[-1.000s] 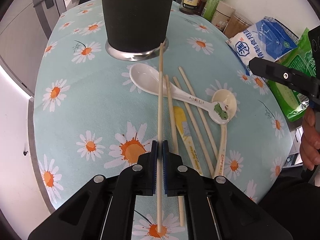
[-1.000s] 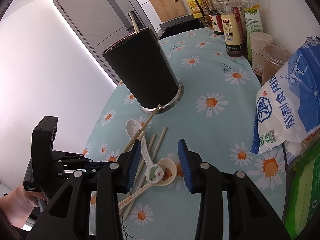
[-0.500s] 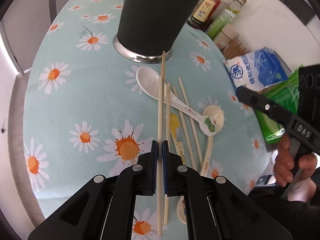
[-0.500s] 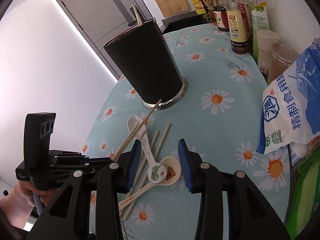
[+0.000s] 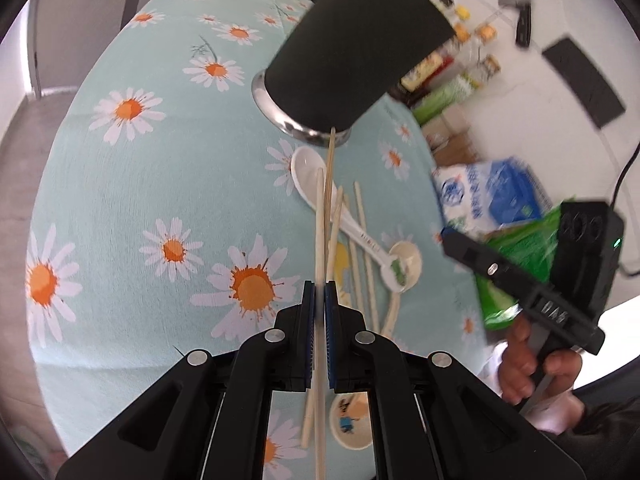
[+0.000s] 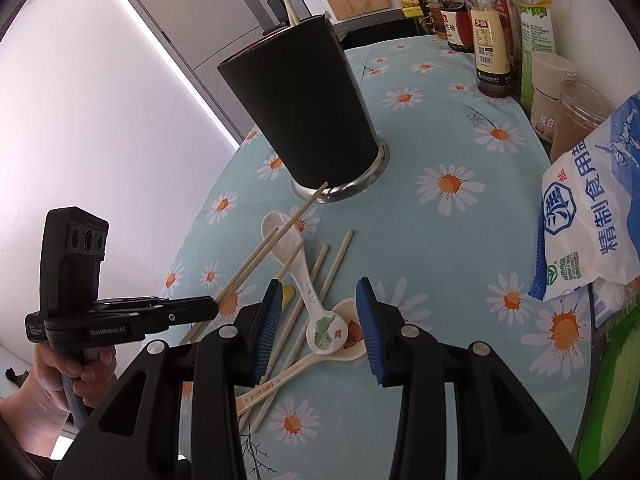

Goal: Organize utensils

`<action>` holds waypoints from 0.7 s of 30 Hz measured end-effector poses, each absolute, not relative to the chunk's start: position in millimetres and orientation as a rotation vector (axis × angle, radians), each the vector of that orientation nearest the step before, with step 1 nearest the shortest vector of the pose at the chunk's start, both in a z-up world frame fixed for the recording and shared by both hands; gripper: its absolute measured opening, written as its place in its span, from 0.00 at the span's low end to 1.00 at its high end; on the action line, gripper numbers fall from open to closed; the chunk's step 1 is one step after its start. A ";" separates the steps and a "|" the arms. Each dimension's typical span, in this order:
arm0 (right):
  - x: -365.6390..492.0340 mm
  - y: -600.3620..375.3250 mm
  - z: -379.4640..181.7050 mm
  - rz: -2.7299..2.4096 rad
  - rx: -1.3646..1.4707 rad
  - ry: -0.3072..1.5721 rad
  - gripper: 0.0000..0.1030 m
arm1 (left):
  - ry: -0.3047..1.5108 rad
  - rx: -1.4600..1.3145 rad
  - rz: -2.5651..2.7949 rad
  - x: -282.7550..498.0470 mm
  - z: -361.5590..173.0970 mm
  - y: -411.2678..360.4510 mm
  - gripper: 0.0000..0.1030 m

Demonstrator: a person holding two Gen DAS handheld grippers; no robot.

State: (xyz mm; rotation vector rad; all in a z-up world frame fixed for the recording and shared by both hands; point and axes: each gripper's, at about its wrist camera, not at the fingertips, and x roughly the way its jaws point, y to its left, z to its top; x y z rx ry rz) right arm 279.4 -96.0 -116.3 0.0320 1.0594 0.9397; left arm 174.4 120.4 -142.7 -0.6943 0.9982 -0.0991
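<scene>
Since a second ago my left gripper [image 5: 319, 300] has lifted its chopstick [image 5: 329, 184] higher. The black holder [image 6: 300, 104] stands ahead, the chopstick's tip near its base, long axis pointing at it. Left fingers clamp it; right gripper [image 6: 318, 320] hangs wide open, empty, over the spoons [image 6: 320, 320].

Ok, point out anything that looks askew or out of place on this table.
The loose chopsticks and three spoons lie criss-crossed on the tablecloth instead of in the black holder. The white spoon rests across the sticks. The left tongs pinch two chopsticks at once, splayed apart. Nothing looks spilled or broken.
</scene>
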 end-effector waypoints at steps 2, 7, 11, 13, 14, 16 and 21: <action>277.8 -93.7 -116.0 0.947 0.023 1.062 0.38 | 0.974 -0.725 -0.095 169.2 -144.3 123.5 0.04; 274.2 -86.5 -116.5 0.966 -0.003 1.072 0.38 | 0.909 -0.788 -0.092 158.4 -146.9 129.2 0.04; 271.0 -80.9 -116.0 0.981 -0.025 1.077 0.38 | 0.951 -0.737 -0.056 157.5 -154.1 124.7 0.04; 270.2 -80.2 -115.7 0.985 -0.032 1.078 0.38 | 0.967 -0.699 -0.044 157.5 -155.6 121.4 0.04; 270.1 -80.2 -115.8 0.985 -0.033 1.079 0.38 | 0.982 -0.664 -0.034 158.3 -155.7 118.8 0.04; 270.6 -80.4 -116.8 0.983 -0.032 1.084 0.38 | 1.012 -0.607 -0.015 160.2 -156.9 115.4 0.04; 270.9 -80.4 -118.5 0.977 -0.032 1.093 0.38 | 1.061 -0.540 0.006 162.0 -156.7 114.9 0.04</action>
